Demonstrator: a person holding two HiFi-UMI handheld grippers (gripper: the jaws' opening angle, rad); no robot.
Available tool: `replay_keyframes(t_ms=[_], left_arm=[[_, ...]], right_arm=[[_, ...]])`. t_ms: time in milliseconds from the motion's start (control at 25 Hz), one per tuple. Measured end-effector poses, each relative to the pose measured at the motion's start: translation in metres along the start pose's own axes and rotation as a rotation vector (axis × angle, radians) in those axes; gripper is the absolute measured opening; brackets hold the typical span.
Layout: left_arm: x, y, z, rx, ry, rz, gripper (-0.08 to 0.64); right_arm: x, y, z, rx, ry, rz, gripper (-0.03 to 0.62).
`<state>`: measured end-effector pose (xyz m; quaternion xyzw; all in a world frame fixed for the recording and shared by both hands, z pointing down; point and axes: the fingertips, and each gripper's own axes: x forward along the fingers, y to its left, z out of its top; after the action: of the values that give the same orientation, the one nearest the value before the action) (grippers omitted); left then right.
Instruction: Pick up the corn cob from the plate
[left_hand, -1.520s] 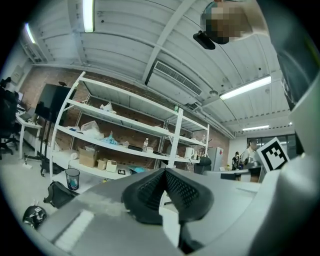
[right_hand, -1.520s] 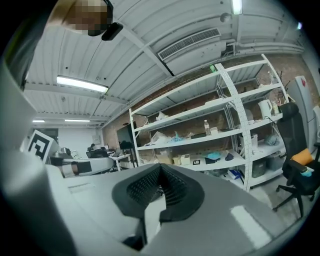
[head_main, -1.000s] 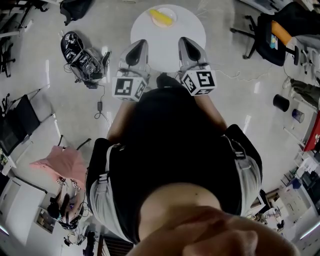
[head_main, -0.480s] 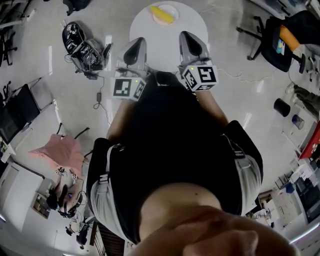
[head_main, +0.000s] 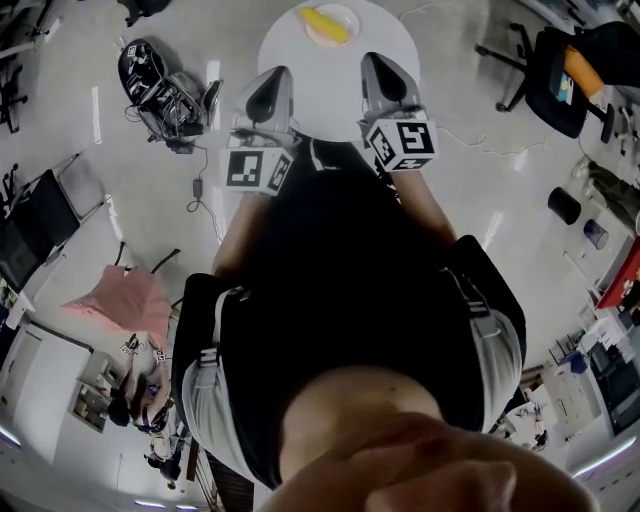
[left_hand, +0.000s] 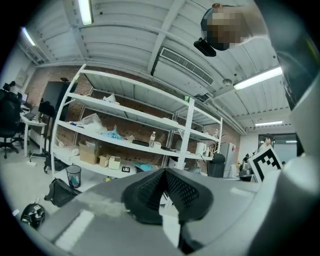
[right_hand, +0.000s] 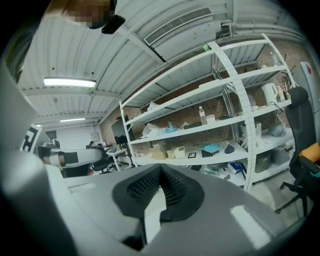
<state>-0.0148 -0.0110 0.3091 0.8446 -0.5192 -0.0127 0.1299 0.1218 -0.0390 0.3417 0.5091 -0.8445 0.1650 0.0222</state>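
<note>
Corn cob: the yellow corn cob (head_main: 326, 22) lies on a white plate (head_main: 349, 12), untouched by either gripper.
Plate: it sits at the far side of the round white table (head_main: 328, 95), at the top edge of the head view.
Left gripper: the left gripper (head_main: 272, 80) (left_hand: 164, 171) points roughly level over the near part of the table, well short of the plate. Its two black ribbed pads meet at their tips and nothing is caught between them.
Right gripper: the right gripper (head_main: 376, 66) (right_hand: 160, 169) lies beside the left one, apart from it, and aims the same way. Its jaws are fully closed, tip to tip, and empty.
Marker cubes: a black-and-white cube rides at the back of each gripper, the left cube (head_main: 257, 170) and the right cube (head_main: 401, 145), both close against the person's black shirt (head_main: 340, 300).
Ahead of the jaws: both gripper views look over the closed pads at a white shelving rack (left_hand: 125, 120) (right_hand: 210, 115) loaded with boxes and bottles, with a brick wall behind it.
Floor: a black bag (head_main: 160, 95) lies left of the table, a pink cloth (head_main: 115, 305) lies farther left, and a black office chair (head_main: 560, 70) stands at the upper right.
</note>
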Motion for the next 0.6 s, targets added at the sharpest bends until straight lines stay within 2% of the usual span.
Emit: replay_keyframes(t_ms=[600], left_arm=[[0.063,0.033,-0.014,-0.048,0.034,-0.046,0.002]], right_arm=[[0.054,-0.028,-0.038,0.029,0.109,-0.057,0.008]])
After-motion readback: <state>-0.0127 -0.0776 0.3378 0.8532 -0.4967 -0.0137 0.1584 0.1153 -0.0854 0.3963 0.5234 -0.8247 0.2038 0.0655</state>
